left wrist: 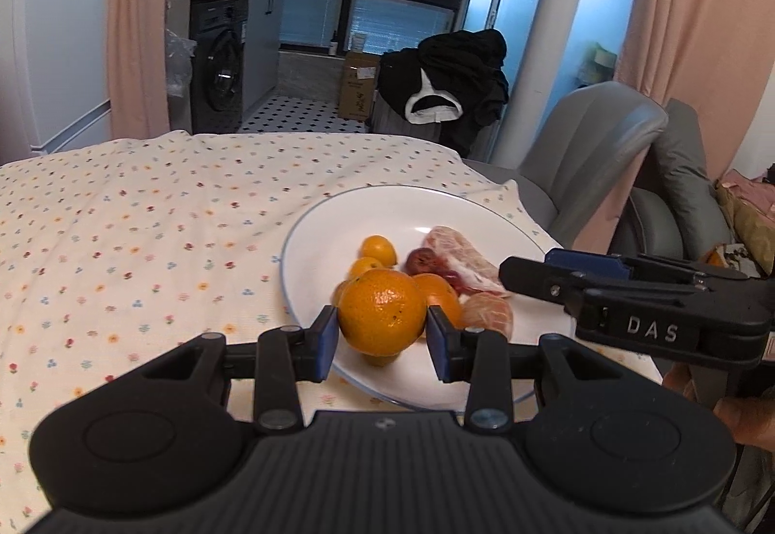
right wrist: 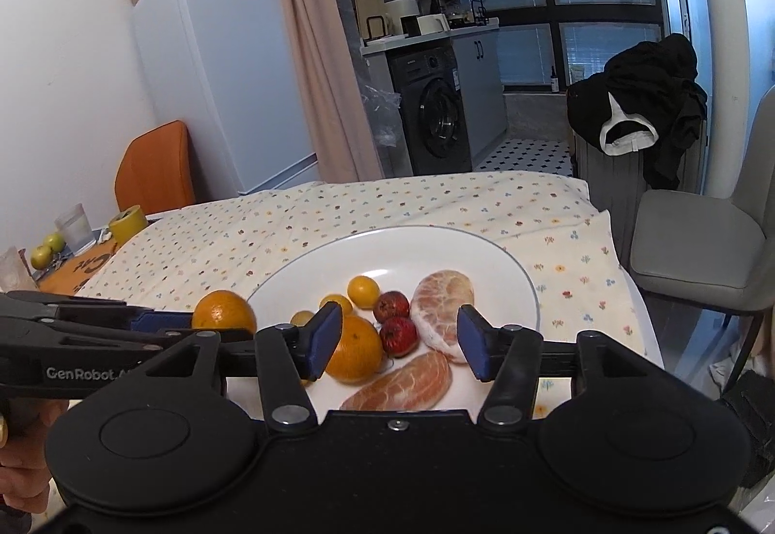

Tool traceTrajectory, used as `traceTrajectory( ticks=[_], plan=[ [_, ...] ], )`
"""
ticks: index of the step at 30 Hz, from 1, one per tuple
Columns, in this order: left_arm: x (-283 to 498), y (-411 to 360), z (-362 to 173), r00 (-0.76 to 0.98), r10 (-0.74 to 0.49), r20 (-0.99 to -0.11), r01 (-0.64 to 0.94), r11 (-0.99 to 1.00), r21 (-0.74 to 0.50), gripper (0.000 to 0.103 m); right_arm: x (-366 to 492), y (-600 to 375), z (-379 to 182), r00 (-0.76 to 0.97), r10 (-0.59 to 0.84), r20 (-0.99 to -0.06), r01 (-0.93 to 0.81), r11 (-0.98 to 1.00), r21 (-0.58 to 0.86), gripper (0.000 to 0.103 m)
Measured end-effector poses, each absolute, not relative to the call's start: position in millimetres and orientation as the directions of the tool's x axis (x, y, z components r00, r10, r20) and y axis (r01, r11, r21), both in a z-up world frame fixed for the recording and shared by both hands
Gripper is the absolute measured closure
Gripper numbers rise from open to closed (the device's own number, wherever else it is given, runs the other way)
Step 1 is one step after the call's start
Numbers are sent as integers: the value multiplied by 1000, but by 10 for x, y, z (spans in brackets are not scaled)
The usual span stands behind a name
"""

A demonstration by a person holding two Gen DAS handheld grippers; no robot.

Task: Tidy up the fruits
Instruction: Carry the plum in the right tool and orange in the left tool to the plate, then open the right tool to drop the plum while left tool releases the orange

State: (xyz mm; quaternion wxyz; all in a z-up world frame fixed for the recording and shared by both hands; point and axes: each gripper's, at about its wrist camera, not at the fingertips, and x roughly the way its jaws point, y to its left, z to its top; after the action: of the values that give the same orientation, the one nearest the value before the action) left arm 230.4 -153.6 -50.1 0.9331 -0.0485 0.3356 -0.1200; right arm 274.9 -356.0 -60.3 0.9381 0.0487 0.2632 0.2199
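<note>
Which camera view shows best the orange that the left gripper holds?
The left wrist view: the orange sits central and whole between the left gripper pads. The right wrist view shows only its upper part, behind the gripper's body.

White raised letters "DAS" stand on the side of the right gripper (left wrist: 528,280) body, seen from the left wrist. From the right wrist, "GenRobot.A", cut off, stands on the left gripper (right wrist: 193,326) body. The cardboard box (left wrist: 358,86) print is unreadable.
</note>
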Motion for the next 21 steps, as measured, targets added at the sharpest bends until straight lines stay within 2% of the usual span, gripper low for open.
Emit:
traceTrajectory(
  ticks=[12, 21],
  plan=[
    [2204, -1374, -401, 770, -213, -602, 150, 977, -153, 59, 2598, -3544, -600, 764, 449, -463, -380, 893, 240, 40],
    [2040, -1150, -332, 787, -165, -594, 103, 985, -137, 37, 2485, -3430, -604, 754, 464, -465, -387, 886, 255, 35]
  ],
)
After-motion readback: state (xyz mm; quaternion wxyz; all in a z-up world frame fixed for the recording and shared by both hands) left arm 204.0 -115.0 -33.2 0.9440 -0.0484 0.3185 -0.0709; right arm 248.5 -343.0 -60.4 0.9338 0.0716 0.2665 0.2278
